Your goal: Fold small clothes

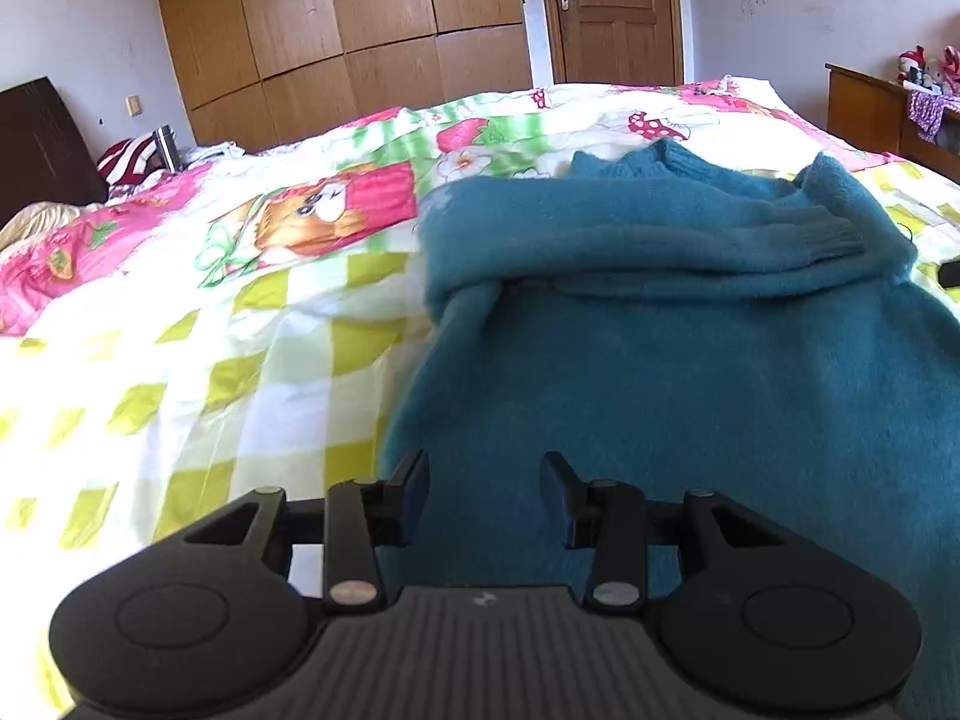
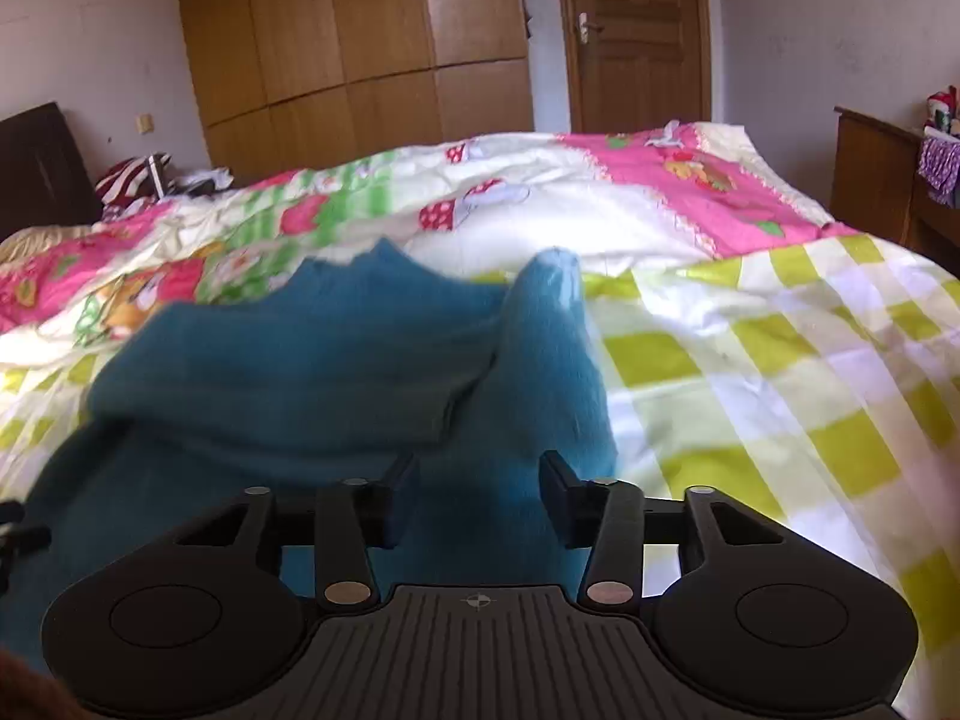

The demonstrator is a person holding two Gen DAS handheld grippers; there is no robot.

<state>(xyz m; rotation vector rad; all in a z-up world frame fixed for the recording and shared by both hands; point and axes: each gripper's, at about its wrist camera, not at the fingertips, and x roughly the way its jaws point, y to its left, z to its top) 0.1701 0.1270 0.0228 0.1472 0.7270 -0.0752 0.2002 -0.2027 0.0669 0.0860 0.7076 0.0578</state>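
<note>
A cartoon-print quilt point(image 1: 240, 312) covers the bed before a wooden wardrobe point(image 1: 336, 30) and closed door point(image 1: 612, 12).

A plain teal sweater point(image 1: 690, 372) is spread on a quilt point(image 1: 198, 360) checked yellow-green and white, bordered pink.

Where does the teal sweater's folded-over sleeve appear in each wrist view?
Left wrist view: folded sleeve lies across the teal sweater, right of centre, cuff pointing right.
Right wrist view: folded sleeve sits left of centre, blurred.
Shared landmark: wooden door at the back.
</note>
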